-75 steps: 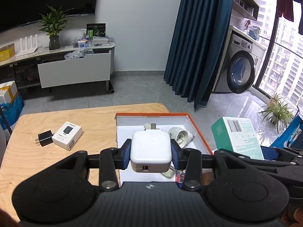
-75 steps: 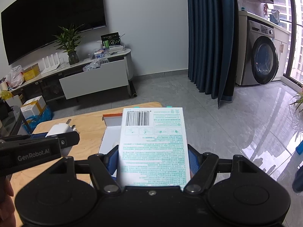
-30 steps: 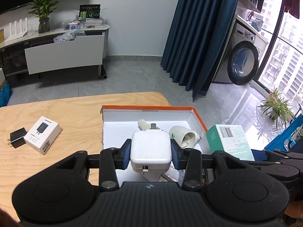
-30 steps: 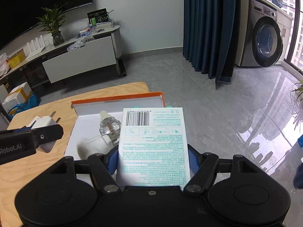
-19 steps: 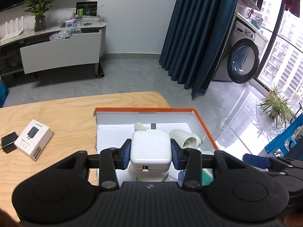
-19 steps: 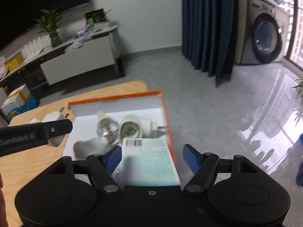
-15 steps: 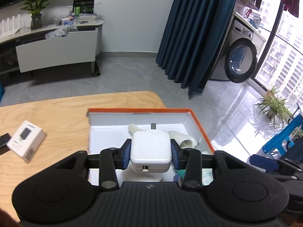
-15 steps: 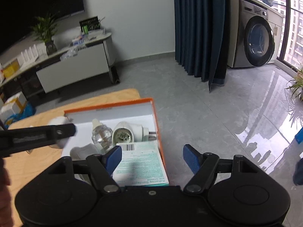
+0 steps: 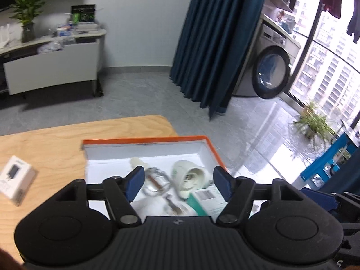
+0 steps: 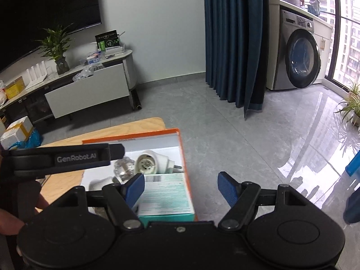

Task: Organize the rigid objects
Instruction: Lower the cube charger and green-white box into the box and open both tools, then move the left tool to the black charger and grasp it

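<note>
Left gripper (image 9: 176, 181) agape, right gripper (image 10: 181, 189) agape, teal carton (image 10: 165, 196) lying flat, lengthwise in orange box (image 9: 144, 140)

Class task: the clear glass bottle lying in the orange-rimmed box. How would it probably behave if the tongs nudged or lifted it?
The clear glass bottle lies on its side and looks rounded, so a nudge would probably roll it toward the white socket. Its glossy surface suggests it could slip in the tongs. Being glass, it is likely stiff but breakable.
</note>
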Demonstrator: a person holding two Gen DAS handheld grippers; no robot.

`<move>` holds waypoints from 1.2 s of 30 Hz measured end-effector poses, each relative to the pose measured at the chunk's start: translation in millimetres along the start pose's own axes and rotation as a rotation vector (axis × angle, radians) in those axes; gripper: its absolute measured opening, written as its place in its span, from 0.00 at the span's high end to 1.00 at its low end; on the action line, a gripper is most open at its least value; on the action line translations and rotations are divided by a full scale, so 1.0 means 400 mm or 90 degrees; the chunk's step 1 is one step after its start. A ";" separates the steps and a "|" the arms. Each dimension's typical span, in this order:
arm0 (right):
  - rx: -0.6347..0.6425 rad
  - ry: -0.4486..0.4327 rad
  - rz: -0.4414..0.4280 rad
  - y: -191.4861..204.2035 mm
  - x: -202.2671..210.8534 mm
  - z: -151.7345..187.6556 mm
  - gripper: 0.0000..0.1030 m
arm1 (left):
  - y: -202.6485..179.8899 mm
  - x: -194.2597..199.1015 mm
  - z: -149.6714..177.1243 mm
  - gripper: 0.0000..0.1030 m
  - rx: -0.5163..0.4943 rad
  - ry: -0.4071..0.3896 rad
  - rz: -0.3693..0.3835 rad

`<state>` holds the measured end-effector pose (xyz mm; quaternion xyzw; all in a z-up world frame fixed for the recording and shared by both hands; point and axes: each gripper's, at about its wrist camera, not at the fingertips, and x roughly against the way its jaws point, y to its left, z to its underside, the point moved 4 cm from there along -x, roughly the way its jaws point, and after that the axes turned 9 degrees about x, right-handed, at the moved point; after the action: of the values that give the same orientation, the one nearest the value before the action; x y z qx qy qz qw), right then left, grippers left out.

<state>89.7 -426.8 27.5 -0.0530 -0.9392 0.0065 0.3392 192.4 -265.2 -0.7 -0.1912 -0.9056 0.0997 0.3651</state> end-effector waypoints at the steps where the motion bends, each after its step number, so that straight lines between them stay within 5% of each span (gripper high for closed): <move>1: -0.002 -0.004 -0.002 0.008 0.005 -0.002 0.17 | 0.010 0.012 0.003 0.31 -0.001 -0.001 -0.004; 10: 0.037 -0.008 -0.062 0.167 0.026 -0.011 0.17 | 0.168 0.148 0.036 0.26 0.032 -0.028 -0.079; 21: 0.090 0.006 -0.137 0.371 0.021 0.003 0.17 | 0.520 0.249 0.056 0.21 0.073 -0.023 -0.194; 36: 0.104 0.037 -0.157 0.481 -0.041 0.017 0.17 | 0.704 0.074 -0.002 0.15 -0.174 0.035 -0.139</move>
<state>116.4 -237.2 2.5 0.0906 -0.9248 0.0399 0.3674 250.4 2.6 -71.9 -0.1423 -0.9158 -0.0699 0.3689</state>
